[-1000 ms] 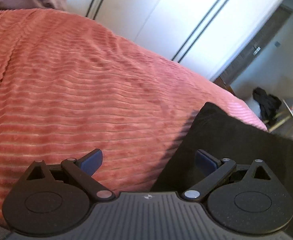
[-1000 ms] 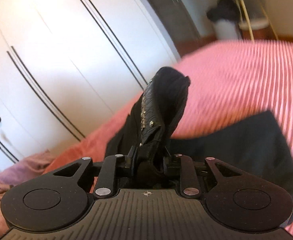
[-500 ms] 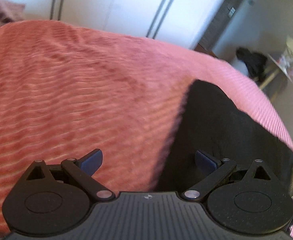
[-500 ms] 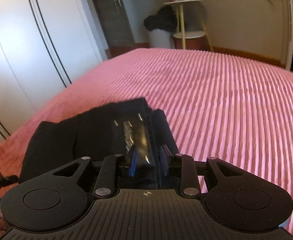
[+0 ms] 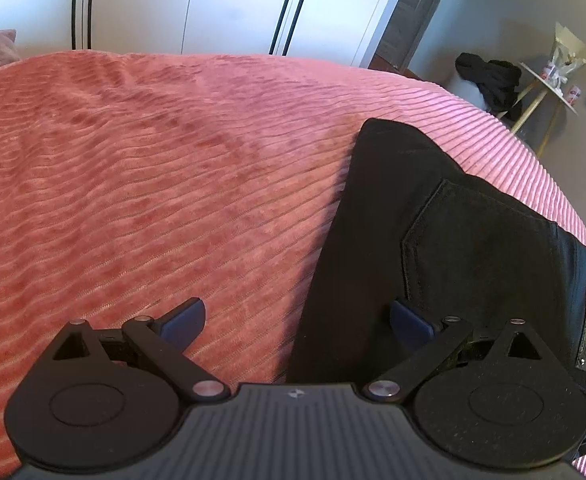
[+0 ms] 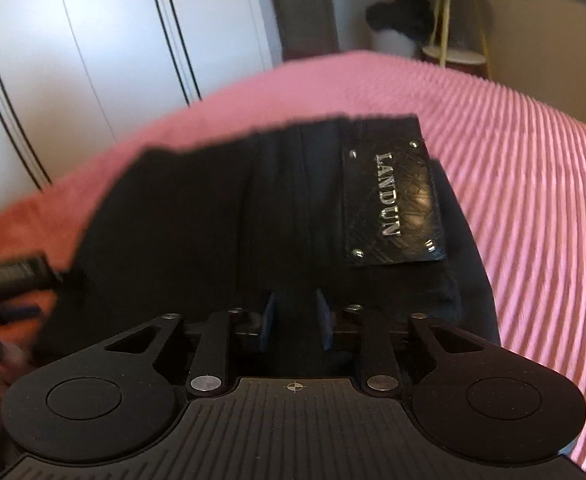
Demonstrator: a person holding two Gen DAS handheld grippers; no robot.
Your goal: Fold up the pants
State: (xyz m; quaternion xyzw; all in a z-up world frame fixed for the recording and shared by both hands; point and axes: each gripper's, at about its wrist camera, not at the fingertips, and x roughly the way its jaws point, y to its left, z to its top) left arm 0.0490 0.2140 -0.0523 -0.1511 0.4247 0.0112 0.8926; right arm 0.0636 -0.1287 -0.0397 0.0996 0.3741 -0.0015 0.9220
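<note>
Two grippers low over a bed. Left gripper (image 5: 297,320): blue fingertips (image 5: 183,318) spread wide, nothing between them. Left tip above bare bedspread (image 5: 153,160), right tip above black cloth, straddling the near left edge of the pants (image 5: 433,220).

Right gripper (image 6: 297,320): blue pads close together and parallel, a narrow slot left between. Black fabric directly beyond and under that slot; pinched or merely lying there, cannot tell, view soft with blur.

Outward from the left gripper: pants flat on the ribbed pink bedspread, folded into a dark slab running from 5 o'clock up toward 1 o'clock. Stitched back pocket (image 5: 473,240) at 2 o'clock of the tips, facing up.

Outward from the right gripper: same pants (image 6: 213,220) filling the middle, waistband end nearest. Glossy leather patch (image 6: 393,200) at 1 o'clock of the pads, riveted at the corners, lettered LANDUN, lying on top. Bedspread showing past the pants from 12 round to 4 o'clock.

Farther out in the left view: white wardrobe doors (image 5: 213,0) with thin dark lines at 11 to 12 o'clock, dark heap of cloth (image 5: 489,76) at 2 o'clock. Pale side table (image 6: 457,20) on thin legs at 1 o'clock in the right view.
</note>
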